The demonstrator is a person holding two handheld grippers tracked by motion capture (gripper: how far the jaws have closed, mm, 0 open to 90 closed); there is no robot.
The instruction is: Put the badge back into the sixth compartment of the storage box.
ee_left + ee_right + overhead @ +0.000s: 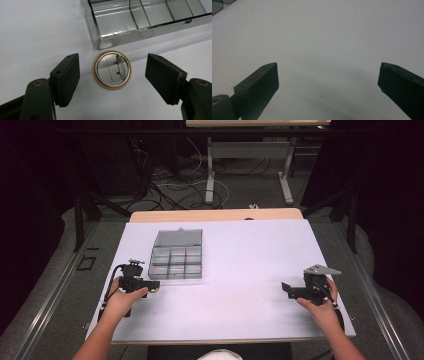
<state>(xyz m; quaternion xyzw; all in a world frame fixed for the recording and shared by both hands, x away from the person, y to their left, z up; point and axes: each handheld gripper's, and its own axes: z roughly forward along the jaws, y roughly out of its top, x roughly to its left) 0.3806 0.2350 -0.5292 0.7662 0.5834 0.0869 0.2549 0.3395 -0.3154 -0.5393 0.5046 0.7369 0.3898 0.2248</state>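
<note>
We hold the left gripper [112, 77] with jaws apart around a pin badge [112, 69] lying face down just beside the open clear box [120, 40], whose compartments look empty. The right gripper [328, 82], jaws apart, holds nothing over bare table [324, 32]. Nothing looks sorted yet.

white table top [240, 270] | grey floor [250, 185] with cables [165, 185] | far table legs [210, 170]

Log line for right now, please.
left gripper: open, straddling pin badge | badge: face-down beside clear organiser box | right gripper: open, idle
</note>
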